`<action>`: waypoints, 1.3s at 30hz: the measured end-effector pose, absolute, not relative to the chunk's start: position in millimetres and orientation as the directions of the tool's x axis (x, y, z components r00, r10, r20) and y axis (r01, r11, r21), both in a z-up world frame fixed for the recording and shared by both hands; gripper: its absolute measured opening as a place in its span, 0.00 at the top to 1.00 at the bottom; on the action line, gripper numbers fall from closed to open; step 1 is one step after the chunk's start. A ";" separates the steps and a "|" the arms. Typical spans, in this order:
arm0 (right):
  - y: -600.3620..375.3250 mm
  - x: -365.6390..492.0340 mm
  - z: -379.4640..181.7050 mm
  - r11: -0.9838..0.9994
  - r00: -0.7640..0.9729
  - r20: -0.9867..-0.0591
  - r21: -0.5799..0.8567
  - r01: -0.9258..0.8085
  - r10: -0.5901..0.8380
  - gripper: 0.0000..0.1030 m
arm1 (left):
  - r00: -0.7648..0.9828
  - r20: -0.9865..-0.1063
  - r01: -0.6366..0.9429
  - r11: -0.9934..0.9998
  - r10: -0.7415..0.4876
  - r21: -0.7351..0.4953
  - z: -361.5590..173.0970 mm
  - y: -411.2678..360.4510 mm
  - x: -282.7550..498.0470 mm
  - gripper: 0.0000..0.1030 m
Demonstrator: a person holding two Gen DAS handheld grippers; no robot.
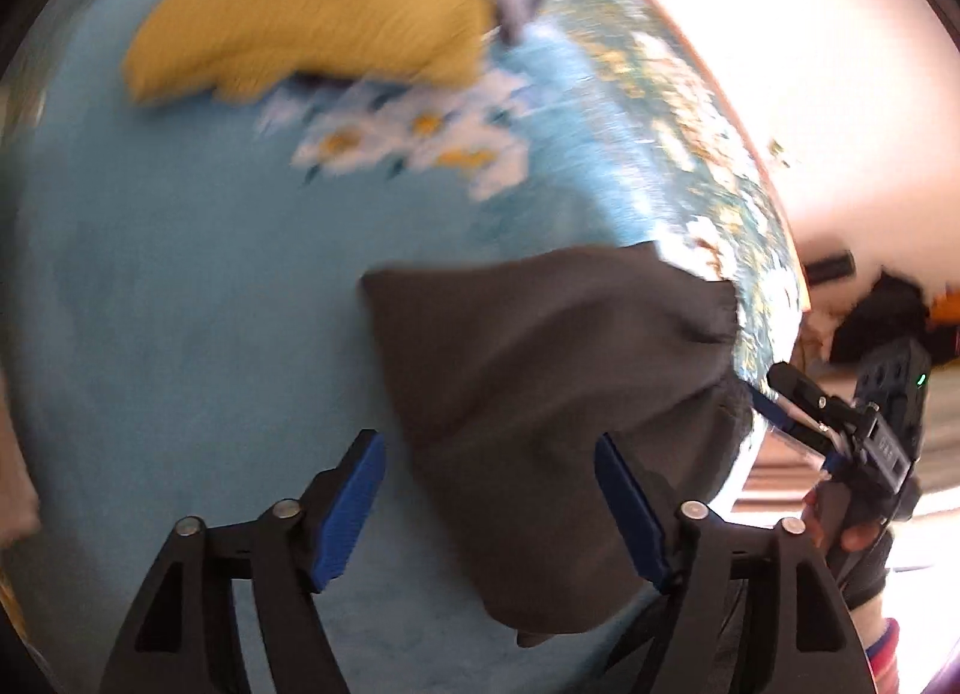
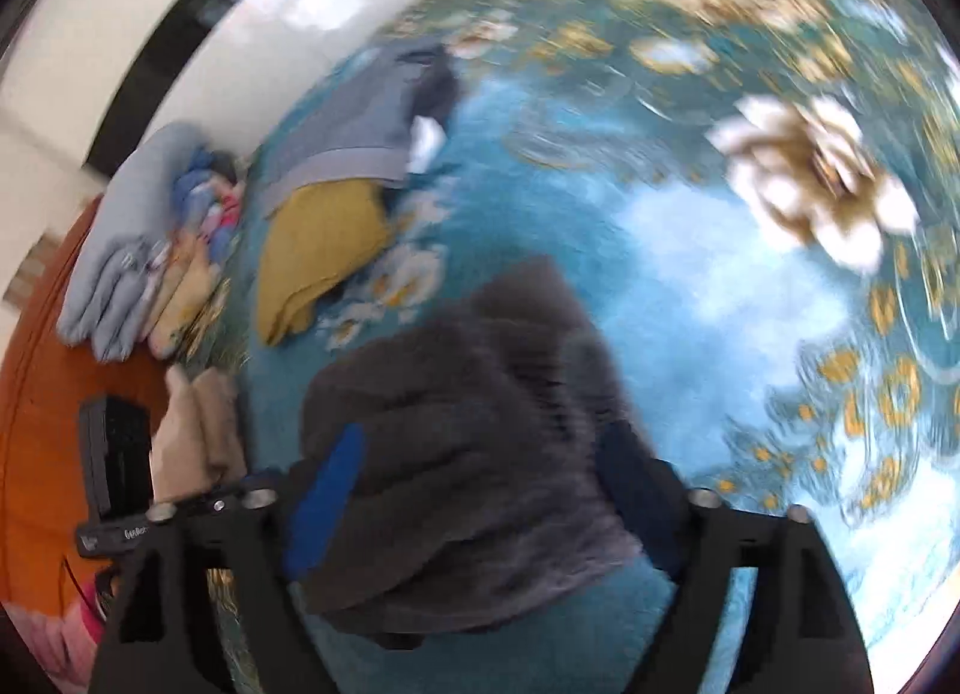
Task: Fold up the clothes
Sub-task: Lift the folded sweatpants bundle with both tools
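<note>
A dark grey garment [image 1: 540, 394] lies bunched on the blue flowered bedspread [image 1: 180, 304]. My left gripper [image 1: 489, 508] is open just above its near edge, the blue pads [image 1: 348, 514] wide apart. The right gripper [image 1: 804, 418] shows at the right of the left wrist view, at the garment's far corner. In the right wrist view the same grey garment [image 2: 468, 454] fills the space between my right gripper's [image 2: 480, 502] wide-apart fingers. Both views are blurred by motion.
A folded yellow garment [image 1: 312, 9] and a grey-blue one [image 2: 360, 123] lie further up the bedspread. A stack of folded clothes [image 2: 150, 250] sits at its edge by an orange surface [image 2: 42, 424]. The bed edge [image 1: 774, 250] runs close on the right.
</note>
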State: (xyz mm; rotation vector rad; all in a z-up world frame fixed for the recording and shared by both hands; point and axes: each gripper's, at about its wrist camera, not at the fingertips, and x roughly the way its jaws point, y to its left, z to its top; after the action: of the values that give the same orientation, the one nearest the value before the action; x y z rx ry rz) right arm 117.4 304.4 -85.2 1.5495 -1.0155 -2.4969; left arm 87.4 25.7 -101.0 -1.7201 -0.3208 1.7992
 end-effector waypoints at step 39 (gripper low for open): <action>311.9 115.5 -114.0 -0.677 -0.494 -0.750 0.638 -0.367 -0.439 0.42 | 0.044 -0.753 -0.229 -0.727 0.657 -0.648 -100.2 17.4 99.2 0.38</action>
State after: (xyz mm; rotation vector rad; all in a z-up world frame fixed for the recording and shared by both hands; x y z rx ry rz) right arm 115.5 311.9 -114.0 1.5548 -1.2424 -2.3703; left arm 99.2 17.4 -100.2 -1.6803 -0.4351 1.7554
